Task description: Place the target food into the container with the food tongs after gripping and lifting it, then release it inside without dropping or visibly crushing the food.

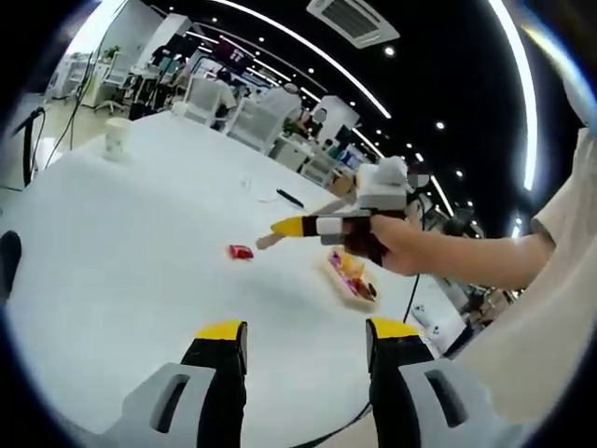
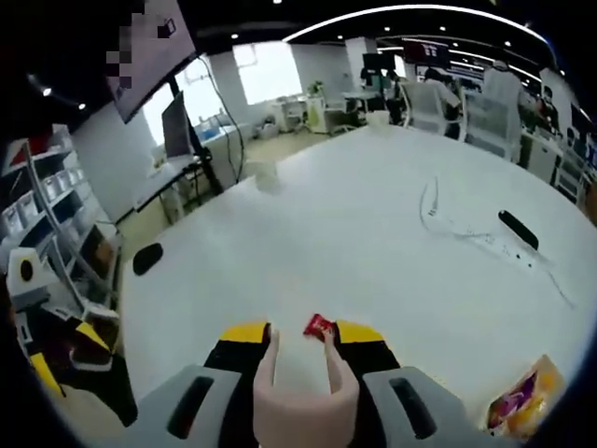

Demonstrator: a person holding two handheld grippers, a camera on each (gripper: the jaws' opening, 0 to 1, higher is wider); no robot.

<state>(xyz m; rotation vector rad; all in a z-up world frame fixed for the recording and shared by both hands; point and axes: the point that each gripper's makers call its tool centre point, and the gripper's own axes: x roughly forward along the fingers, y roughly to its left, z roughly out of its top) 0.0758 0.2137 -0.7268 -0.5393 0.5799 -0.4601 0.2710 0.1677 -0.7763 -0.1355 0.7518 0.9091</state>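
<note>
Right gripper view: fingers (image 2: 340,341) clenched on tongs (image 2: 303,397), red food (image 2: 319,326) at tips

**No readable text from where I stand**

I can make out no word, number or brand anywhere. The small red packet (image 2: 319,326) on the table (image 2: 373,243) carries no print I can read, and the colourful wrappers in the container (image 1: 353,277) are too blurred. The distant red signs (image 2: 424,51) stay illegible.
</note>
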